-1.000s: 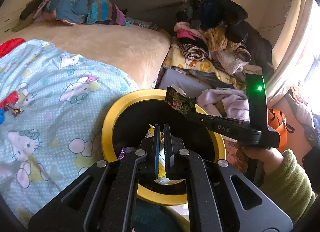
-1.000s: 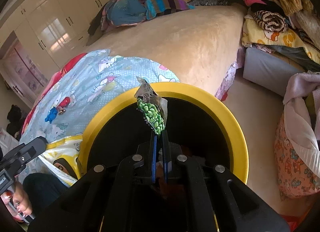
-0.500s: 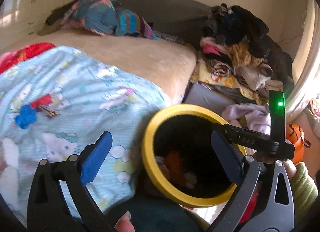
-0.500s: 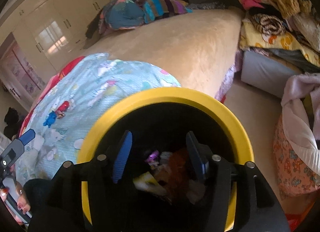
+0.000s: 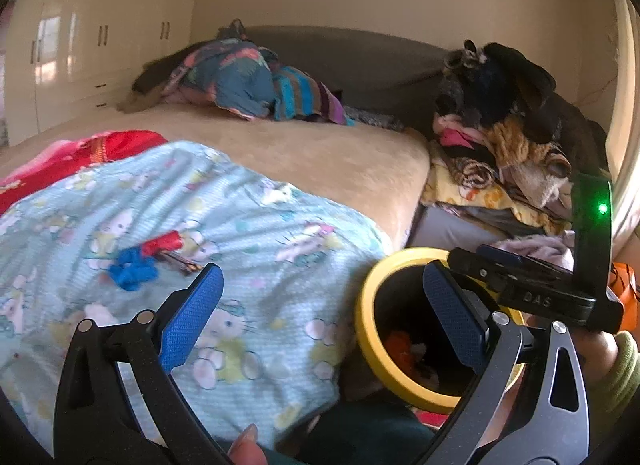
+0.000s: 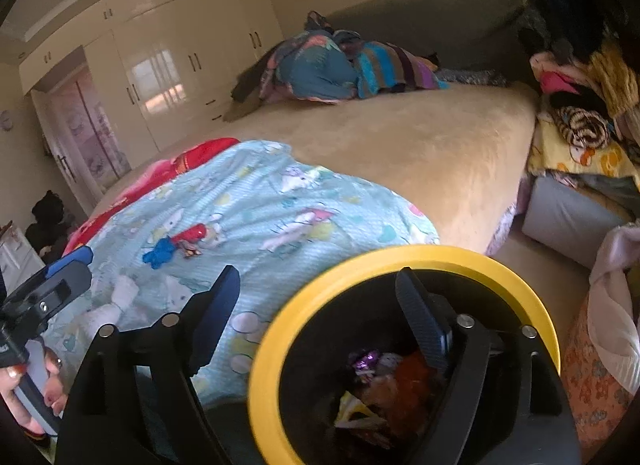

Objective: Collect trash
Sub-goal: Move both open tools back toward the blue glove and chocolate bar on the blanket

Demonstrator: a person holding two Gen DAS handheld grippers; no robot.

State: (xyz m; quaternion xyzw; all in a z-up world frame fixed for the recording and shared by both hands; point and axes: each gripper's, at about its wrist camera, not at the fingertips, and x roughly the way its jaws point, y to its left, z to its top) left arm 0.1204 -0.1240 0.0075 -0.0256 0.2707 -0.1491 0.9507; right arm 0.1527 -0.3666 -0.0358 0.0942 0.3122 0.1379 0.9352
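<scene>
so going left to right: over at about 9 o'clock in both views there's a little cluster on the blue cartoon blanket, a blue wrapper and a red wrapper lying right beside each other, still to be picked up. the left gripper is spread wide with nothing between the pads; a second ago it was clenched on a yellowish wrapper over the bin, so that piece has been dropped. the yellow-rimmed bin sits at roughly 4 o'clock in the left view and 6 o'clock in the right view, with mixed trash at the bottom. the right gripper has just been opening too, empty now, and its green packet from a second ago is gone. i'd guess both loads are done and the blanket wrappers are next.
</scene>
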